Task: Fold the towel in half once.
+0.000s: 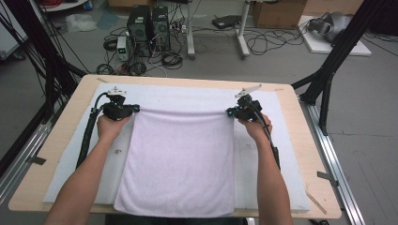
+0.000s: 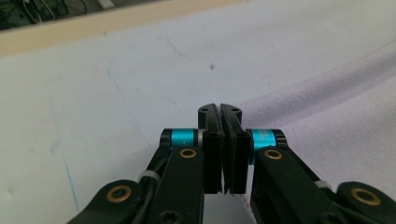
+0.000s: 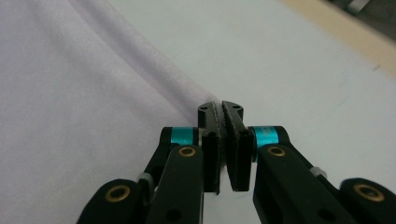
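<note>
A pale lilac towel (image 1: pixel 180 159) lies spread on a white mat (image 1: pixel 187 93), its near edge at the table's front. My left gripper (image 1: pixel 136 108) is at the towel's far left corner and my right gripper (image 1: pixel 229 112) is at the far right corner. The far edge runs between them as a raised ridge. In the left gripper view the jaws (image 2: pixel 219 108) are pressed together on the towel (image 2: pixel 336 107) corner. In the right gripper view the jaws (image 3: pixel 219 105) pinch the towel (image 3: pixel 84 102) corner in the same way.
The mat covers most of a light wooden table (image 1: pixel 61 136), with bare wood around its edges. Black frame posts (image 1: pixel 328 70) stand at both sides. Beyond the far edge, computer towers (image 1: pixel 148 23), cables and a cardboard box (image 1: pixel 277 11) sit on the floor.
</note>
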